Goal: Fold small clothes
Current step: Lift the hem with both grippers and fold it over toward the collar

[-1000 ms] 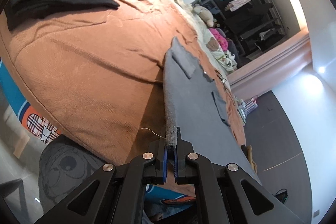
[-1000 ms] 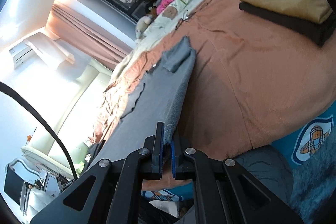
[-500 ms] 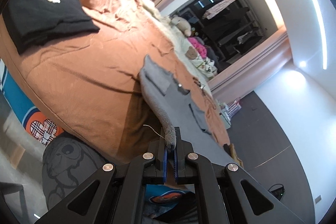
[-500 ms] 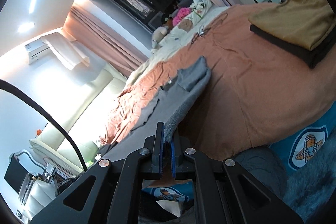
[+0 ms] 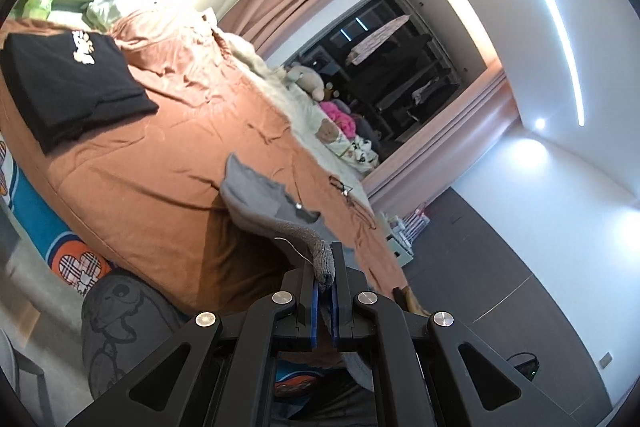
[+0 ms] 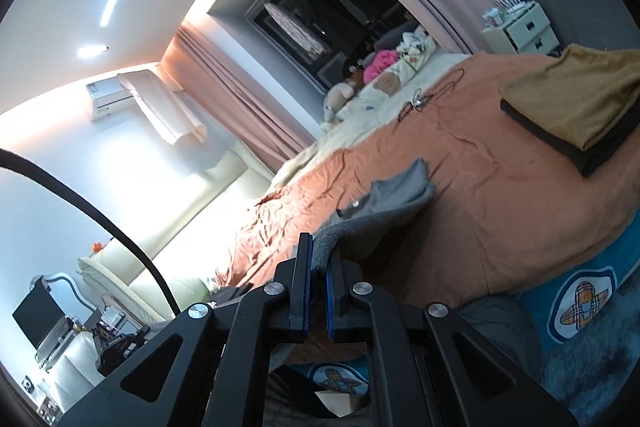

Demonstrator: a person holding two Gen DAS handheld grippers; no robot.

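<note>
A small grey garment [image 5: 256,199] with a metal snap lies partly on the orange bedspread [image 5: 152,163], its near hem lifted off the bed. My left gripper [image 5: 325,269] is shut on one ribbed corner of that hem. The same grey garment [image 6: 396,195] shows in the right wrist view, where my right gripper [image 6: 319,259] is shut on the other ribbed corner. Between the two corners the cloth sags toward the bed and hangs below the fingers, out of sight.
A folded black shirt [image 5: 72,83] lies at the left end of the bed. A mustard cloth on a black one [image 6: 576,107] lies at the right end. Clothes hangers [image 6: 424,103], stuffed toys [image 5: 308,79] and cream bedding lie at the far side. A grey cushion [image 5: 120,323] sits below the bed's near edge.
Both grippers have risen and drawn back with the hem. More of the grey garment has come off the bed, and the far part has bunched toward me.
</note>
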